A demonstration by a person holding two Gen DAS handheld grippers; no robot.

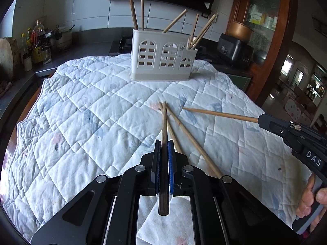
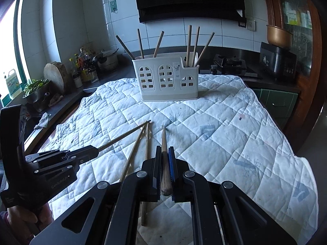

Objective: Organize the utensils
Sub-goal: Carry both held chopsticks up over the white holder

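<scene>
Chopsticks, wooden, one clamped in each gripper.

Left gripper [image 1: 164, 149]: jaws clenched on a dark chopstick [image 1: 164, 122], long axis in line with the fingers, tip toward 12 o'clock, butt sticking out behind the pads.

Right gripper [image 2: 165, 153]: jaws clenched on a pale chopstick [image 2: 164, 143], same arrangement, tip toward 12 o'clock.

Holder [image 1: 163, 57]: white, arched cut-outs, upright on the quilted cloth [image 1: 92, 106], well apart from both grippers at 12 o'clock in either wrist view. Several chopsticks already lean in it; the short compartment lies at its 3 o'clock end.

Governing relation: each held stick points at the holder but low and near level, so a judgement is that it must be raised and tipped tip-down over the rim. Neither hand looks clearly nearer.

Loose chopsticks [image 1: 194, 143]: two on the cloth, just beside the left gripper at its 1 o'clock, still to be collected.

Obscured: inner dividers of the holder not visible; whether the held tips touch the cloth cannot be told; loose sticks' butts are cut off by gripper frames. A person's fingers [image 1: 312, 200] show at the edge, mostly cropped.
</scene>
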